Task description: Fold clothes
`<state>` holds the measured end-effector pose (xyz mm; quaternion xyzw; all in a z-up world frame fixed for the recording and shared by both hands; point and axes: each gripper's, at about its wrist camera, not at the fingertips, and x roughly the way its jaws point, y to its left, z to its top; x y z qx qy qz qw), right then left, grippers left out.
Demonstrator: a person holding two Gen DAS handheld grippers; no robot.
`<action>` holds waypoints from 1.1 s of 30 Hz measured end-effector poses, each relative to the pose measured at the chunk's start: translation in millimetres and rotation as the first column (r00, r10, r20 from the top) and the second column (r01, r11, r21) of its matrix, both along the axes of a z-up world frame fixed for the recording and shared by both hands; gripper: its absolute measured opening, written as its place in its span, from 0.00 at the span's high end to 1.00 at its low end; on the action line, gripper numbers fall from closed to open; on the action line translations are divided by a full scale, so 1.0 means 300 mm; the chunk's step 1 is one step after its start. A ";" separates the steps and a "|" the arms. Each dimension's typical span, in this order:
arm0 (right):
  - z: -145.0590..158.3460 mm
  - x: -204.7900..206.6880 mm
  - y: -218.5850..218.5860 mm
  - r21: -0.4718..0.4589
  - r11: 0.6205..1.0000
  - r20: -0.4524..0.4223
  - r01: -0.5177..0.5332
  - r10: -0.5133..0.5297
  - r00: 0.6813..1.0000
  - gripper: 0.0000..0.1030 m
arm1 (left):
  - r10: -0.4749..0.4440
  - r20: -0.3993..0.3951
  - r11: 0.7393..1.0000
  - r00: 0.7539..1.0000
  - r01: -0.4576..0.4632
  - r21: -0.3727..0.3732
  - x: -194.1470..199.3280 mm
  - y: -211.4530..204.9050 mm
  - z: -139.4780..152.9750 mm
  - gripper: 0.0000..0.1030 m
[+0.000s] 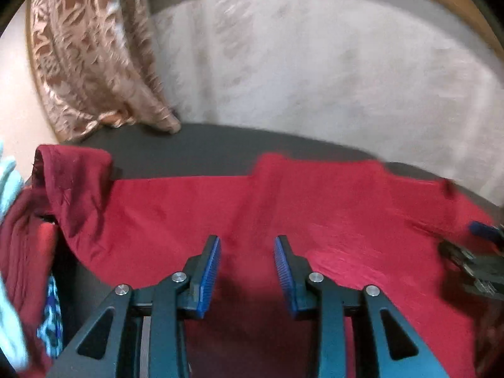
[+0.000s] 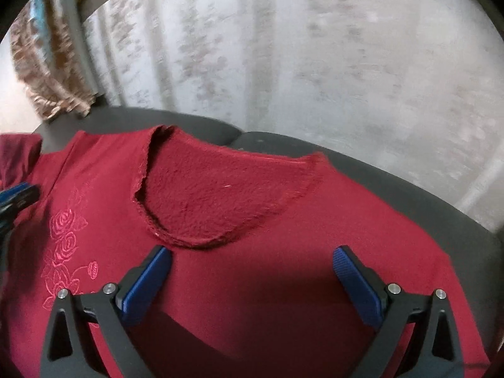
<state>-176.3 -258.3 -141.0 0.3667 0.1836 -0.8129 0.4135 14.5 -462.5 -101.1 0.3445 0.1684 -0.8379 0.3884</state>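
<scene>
A red shirt [image 2: 283, 267] with a scooped neckline [image 2: 220, 189] and a rose print [image 2: 66, 242] lies spread on a dark grey surface [image 2: 393, 182]. In the left wrist view the same red shirt [image 1: 252, 208] spreads under my left gripper [image 1: 247, 245], which is open and empty just above the cloth. My right gripper [image 2: 252, 255] is open wide and empty, hovering just below the neckline. The right gripper also shows at the right edge of the left wrist view [image 1: 475, 261]. The left gripper shows at the left edge of the right wrist view [image 2: 15, 198].
A darker maroon garment [image 1: 69, 182] hangs bunched at the left, with light blue and patterned cloth [image 1: 50, 315] below it. A brown patterned curtain [image 1: 94, 63] and a pale sheer curtain [image 1: 315, 69] hang behind the surface.
</scene>
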 end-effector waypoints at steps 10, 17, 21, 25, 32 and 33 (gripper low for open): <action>0.124 0.076 0.879 -0.106 0.931 0.002 0.349 -0.351 0.937 0.02 | -0.314 -0.046 0.938 0.948 0.317 0.140 0.113 0.469 -0.076 0.65; 0.147 0.080 1.487 -0.136 0.777 0.035 0.614 -0.616 0.787 0.02 | -0.353 -0.026 0.920 0.935 0.352 0.174 0.181 0.571 -0.115 0.65; 0.128 0.040 1.661 -0.161 0.703 0.076 0.693 -0.691 0.719 0.02 | -0.357 -0.005 0.921 0.934 0.353 0.167 0.191 0.591 -0.115 0.64; 0.078 -0.017 1.690 -0.146 0.702 0.127 0.697 -0.685 0.717 0.20 | -0.335 -0.003 0.927 0.942 0.330 0.178 0.185 0.582 -0.115 0.64; 0.072 -0.028 1.695 -0.114 0.717 0.155 0.688 -0.671 0.725 0.82 | -0.346 -0.006 0.928 0.938 0.343 0.148 0.187 0.594 -0.120 0.64; 0.085 -0.027 1.699 -0.121 0.717 0.160 0.687 -0.668 0.726 0.84 | -0.345 -0.006 0.928 0.939 0.342 0.145 0.189 0.597 -0.120 0.64</action>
